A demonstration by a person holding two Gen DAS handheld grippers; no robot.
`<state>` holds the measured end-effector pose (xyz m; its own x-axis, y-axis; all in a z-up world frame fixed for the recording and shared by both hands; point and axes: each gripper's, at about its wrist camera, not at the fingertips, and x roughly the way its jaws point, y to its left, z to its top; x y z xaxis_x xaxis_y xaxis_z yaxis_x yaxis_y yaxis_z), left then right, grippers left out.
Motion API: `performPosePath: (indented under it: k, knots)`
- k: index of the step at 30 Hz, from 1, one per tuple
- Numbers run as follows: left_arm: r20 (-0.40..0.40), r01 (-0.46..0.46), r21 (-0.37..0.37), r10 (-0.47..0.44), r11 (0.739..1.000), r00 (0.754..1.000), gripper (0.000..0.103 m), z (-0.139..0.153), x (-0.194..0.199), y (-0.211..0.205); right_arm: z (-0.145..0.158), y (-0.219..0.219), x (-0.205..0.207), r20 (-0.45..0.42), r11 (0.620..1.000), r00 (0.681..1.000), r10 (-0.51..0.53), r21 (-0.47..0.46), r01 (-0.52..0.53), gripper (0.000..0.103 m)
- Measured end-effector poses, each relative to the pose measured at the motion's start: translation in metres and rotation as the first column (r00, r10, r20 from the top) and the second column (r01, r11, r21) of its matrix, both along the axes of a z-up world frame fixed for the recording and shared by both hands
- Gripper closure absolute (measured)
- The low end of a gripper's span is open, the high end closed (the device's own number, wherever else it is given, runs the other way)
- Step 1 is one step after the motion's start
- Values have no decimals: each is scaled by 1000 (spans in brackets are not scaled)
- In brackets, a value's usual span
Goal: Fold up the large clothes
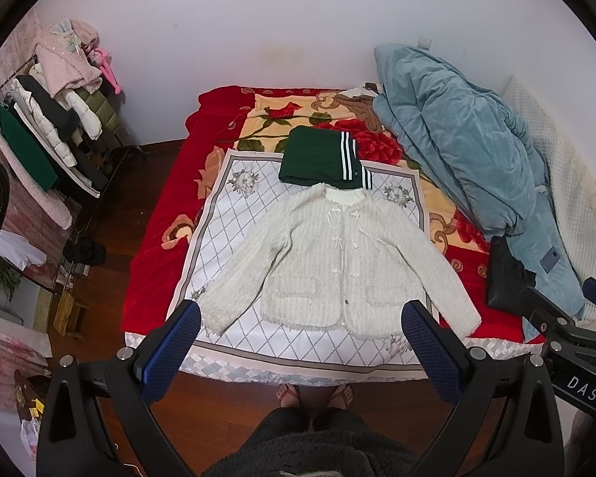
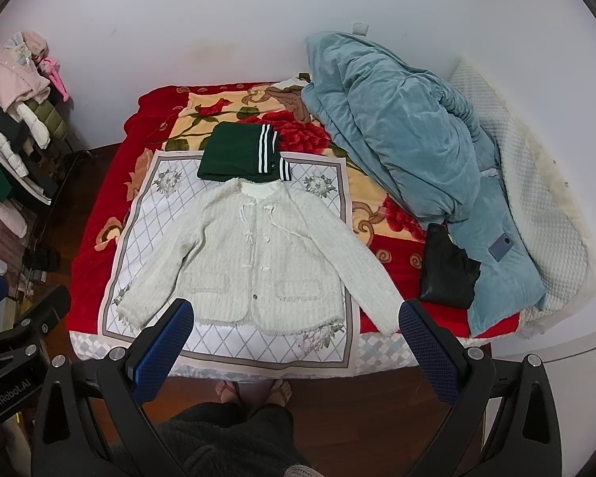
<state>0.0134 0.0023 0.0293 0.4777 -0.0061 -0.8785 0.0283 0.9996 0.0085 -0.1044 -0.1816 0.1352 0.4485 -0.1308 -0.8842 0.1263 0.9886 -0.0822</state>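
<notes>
Where folded green garment (image 1: 318, 157) overlaps, cardigan (image 1: 337, 262) collar hides.

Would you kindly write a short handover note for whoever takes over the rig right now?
Left gripper: open, holding nothing, above the near edge of the bed.
Right gripper: open, holding nothing, alongside it.
White cardigan: spread flat, front up, sleeves out, on the patterned cloth.
Green garment: already folded, just beyond the collar.
Done: one piece folded, cardigan laid out.
Left: fold the cardigan.
</notes>
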Motion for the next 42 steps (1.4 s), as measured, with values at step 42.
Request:
performPosePath:
  k: [42]
  knots:
    - [43, 82, 159, -90, 984, 995, 0, -195, 143, -37, -263, -163, 40, -165, 806, 833, -528, 210, 553, 20]
